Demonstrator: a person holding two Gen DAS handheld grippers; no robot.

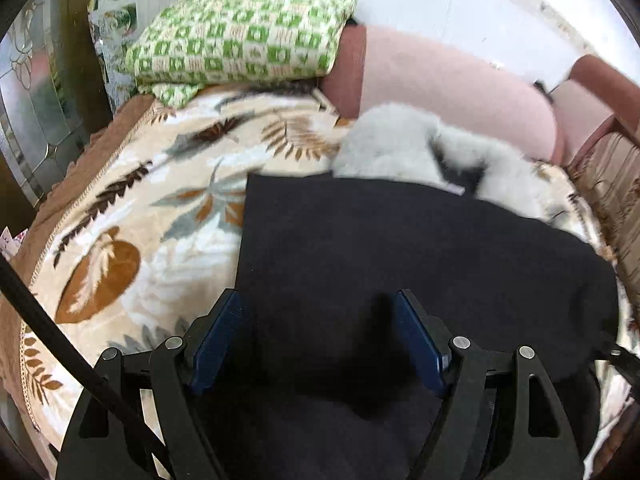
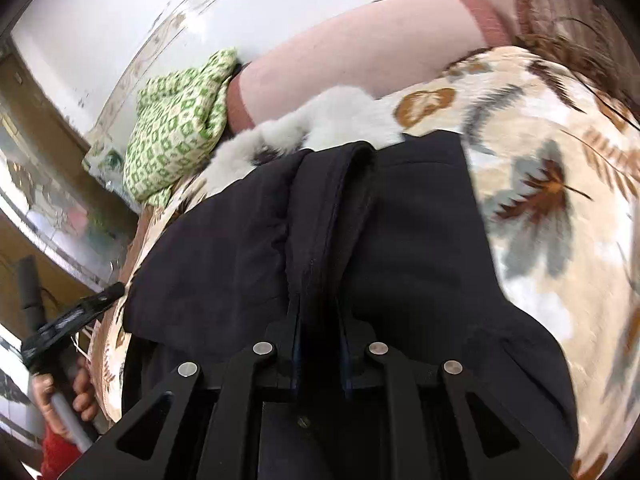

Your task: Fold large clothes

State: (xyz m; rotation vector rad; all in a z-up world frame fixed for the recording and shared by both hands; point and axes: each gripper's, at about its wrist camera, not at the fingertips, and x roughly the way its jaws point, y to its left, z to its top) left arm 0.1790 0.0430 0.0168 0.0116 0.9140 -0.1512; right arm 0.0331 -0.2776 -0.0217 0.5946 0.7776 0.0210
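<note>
Left wrist view: my left tongs (image 1: 320,344) hang open over the dark coat (image 1: 400,248), gripping nothing. It lies on the leaf-print blanket (image 1: 140,216), stretching away toward its fur collar (image 1: 392,140). My right tongs (image 2: 320,312) are clamped on a raised fold, so nearer.

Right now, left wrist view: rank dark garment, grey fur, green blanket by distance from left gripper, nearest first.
1. Dark garment: directly under the left gripper.
2. Grey fur: beyond the garment's far edge, slightly right.
3. Green blanket: farthest, upper left, by the wall.
</note>
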